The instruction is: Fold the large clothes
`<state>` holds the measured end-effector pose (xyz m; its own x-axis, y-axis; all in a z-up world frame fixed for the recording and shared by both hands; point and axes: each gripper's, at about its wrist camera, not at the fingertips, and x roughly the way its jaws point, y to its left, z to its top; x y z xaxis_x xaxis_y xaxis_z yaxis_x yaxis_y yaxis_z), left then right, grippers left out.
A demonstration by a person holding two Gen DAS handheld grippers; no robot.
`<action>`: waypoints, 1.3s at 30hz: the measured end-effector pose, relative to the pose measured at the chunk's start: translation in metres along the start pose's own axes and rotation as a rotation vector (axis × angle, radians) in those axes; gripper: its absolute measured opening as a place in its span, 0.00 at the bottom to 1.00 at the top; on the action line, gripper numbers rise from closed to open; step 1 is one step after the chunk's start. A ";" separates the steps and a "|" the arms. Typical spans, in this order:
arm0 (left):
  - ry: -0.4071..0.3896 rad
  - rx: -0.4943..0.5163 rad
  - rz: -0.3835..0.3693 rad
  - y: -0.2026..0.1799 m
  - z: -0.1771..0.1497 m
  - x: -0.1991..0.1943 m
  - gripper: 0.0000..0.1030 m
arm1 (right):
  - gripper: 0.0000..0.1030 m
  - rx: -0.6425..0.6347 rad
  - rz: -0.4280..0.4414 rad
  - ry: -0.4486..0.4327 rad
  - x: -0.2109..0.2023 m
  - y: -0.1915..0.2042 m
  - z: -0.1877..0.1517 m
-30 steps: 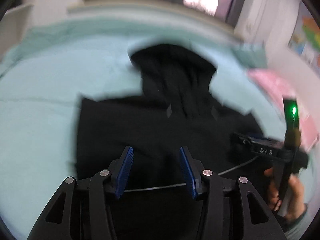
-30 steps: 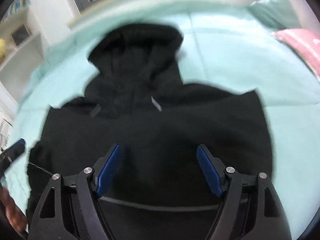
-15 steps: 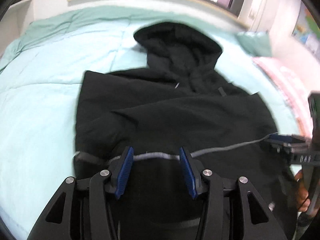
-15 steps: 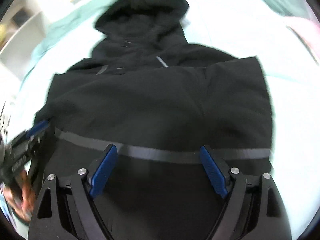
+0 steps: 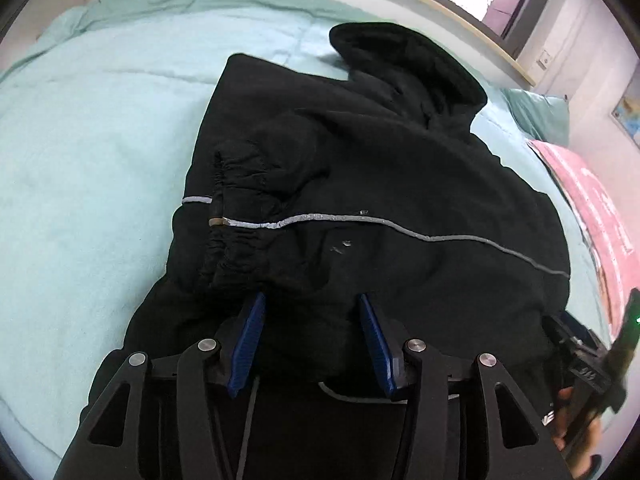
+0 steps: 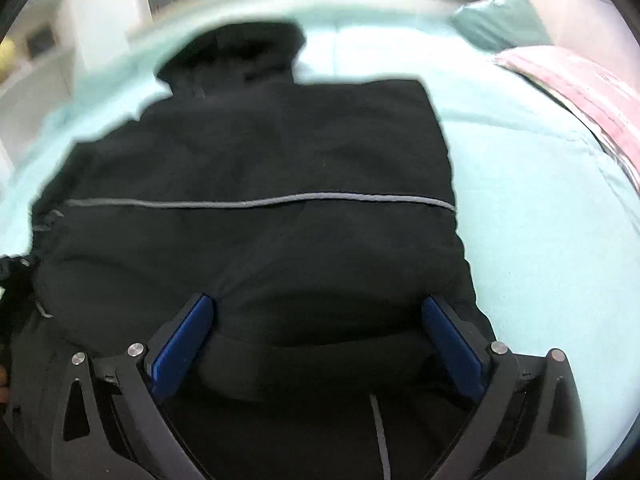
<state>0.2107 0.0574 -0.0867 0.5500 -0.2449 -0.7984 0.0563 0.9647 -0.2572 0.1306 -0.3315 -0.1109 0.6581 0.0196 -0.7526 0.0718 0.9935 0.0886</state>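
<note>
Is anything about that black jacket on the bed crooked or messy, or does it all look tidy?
Mostly tidy, one snag: on the black hooded jacket, an elastic cuff lies bunched near its left edge in the left wrist view. There the grey reflective stripe breaks and steps out of line. Otherwise the jacket lies fairly flat on the mint bedspread.

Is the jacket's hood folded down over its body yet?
No, the hood still lies flat on the bedspread beyond the black jacket.

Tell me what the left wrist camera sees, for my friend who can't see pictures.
A black hooded jacket lies spread on a pale green bedspread, a thin grey stripe crossing it. The left gripper hangs over its lower part, blue pads apart.
</note>
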 end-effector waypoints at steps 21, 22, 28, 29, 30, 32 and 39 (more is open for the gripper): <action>-0.091 -0.014 -0.067 0.012 -0.024 -0.035 0.50 | 1.00 -0.009 -0.064 -0.018 -0.002 0.011 -0.009; -0.077 -0.007 -0.055 0.009 -0.021 -0.037 0.50 | 1.00 -0.013 -0.078 -0.004 -0.001 0.014 -0.008; 0.051 0.074 -0.023 -0.022 0.015 -0.080 0.50 | 0.99 -0.018 -0.092 0.179 -0.017 0.018 0.021; 0.052 0.084 -0.026 -0.026 0.025 -0.091 0.50 | 0.98 -0.014 -0.085 0.191 -0.022 0.017 0.027; 0.052 0.094 -0.031 -0.032 0.035 -0.102 0.50 | 0.94 -0.009 -0.078 0.201 -0.032 0.018 0.037; 0.044 0.110 -0.031 -0.041 0.060 -0.122 0.51 | 0.90 -0.006 -0.067 0.203 -0.052 0.022 0.062; -0.038 0.086 0.003 -0.060 0.160 -0.149 0.54 | 0.88 -0.014 -0.020 0.051 -0.095 0.040 0.187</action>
<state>0.2585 0.0515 0.1343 0.5815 -0.2395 -0.7775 0.1250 0.9706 -0.2055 0.2110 -0.3147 0.0856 0.6173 0.0053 -0.7867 0.0738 0.9952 0.0646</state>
